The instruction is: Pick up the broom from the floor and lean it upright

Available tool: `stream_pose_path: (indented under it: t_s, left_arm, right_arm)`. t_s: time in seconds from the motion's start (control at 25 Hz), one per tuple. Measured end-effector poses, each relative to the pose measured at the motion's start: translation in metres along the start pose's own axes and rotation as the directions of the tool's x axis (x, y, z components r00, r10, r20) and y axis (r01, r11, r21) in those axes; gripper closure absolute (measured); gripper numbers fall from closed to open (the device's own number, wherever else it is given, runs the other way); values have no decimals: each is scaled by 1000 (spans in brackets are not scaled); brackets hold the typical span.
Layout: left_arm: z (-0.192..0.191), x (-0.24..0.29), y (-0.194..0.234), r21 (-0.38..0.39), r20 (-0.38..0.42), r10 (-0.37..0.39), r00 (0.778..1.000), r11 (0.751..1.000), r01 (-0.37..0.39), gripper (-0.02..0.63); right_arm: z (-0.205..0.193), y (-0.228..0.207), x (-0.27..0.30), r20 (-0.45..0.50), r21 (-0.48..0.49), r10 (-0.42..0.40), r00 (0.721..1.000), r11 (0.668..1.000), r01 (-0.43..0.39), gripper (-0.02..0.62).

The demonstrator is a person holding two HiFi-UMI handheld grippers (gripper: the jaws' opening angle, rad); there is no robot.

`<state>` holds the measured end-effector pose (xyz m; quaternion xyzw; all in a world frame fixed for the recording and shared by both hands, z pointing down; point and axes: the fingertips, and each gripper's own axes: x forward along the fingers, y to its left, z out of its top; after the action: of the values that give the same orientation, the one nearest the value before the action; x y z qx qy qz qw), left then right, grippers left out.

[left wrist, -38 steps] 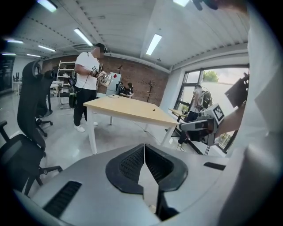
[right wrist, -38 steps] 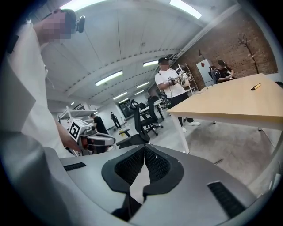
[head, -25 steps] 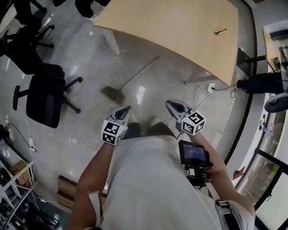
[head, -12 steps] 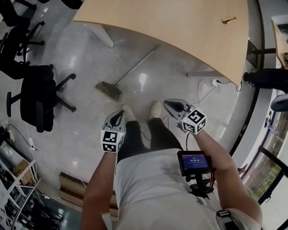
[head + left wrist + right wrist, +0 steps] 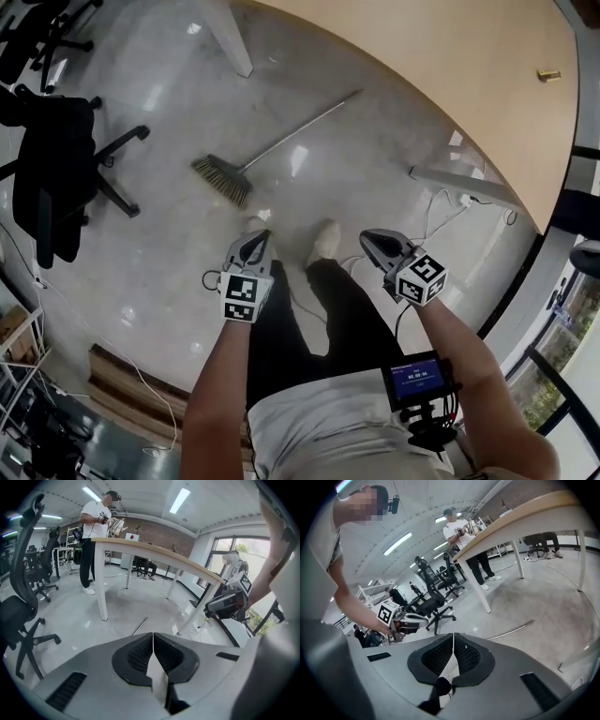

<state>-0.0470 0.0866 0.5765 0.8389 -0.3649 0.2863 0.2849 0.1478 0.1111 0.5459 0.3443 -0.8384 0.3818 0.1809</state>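
Glossy grey floor (image 5: 169, 253) beneath a wooden surface (image 5: 450, 84), broom (image 5: 272, 150) lay flat there, left gripper (image 5: 257, 240) and right gripper (image 5: 371, 240) hovered apart from it, fingers closed, empty.

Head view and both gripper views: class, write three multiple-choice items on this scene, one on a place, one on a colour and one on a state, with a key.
1. Where does the long-handled broom with tan bristles lie?
A) on a wooden tabletop
B) on the glossy grey floor
C) leaning against a wall

2. What colour is the wheeled office chair?
A) red
B) white
C) black

3. How do the left gripper and right gripper stand?
A) both shut, empty
B) both wide open
C) left shut on the broom's handle

Key:
1 B, it lies flat on the floor.
2 C, its seat and base are black.
3 A, each gripper view shows the jaws together with nothing between them.
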Motion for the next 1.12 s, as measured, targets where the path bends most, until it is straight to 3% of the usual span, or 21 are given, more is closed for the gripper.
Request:
stream_pose_path:
  t_s: [0.36, 0.72, 0.92, 1.12]
  left_arm:
    - [-55, 86, 57, -73, -26, 55, 998, 996, -57, 594]
    - [-77, 209, 95, 96, -94, -2, 996, 995, 11, 594]
    - [-101, 271, 122, 6, -124, 19, 992, 1000, -19, 594]
    - [-122, 322, 143, 18, -182, 19, 983, 1000, -16, 594]
  right_arm:
    - [-22, -65, 85, -26, -58, 9, 1000, 998, -11, 577]
    - [-27, -127, 170, -81, -173, 29, 996, 984, -42, 577]
    - [-39, -167, 211, -159, -253, 12, 987, 966, -52, 577]
    - [-45, -195, 248, -166, -319, 53, 985, 942, -105, 577]
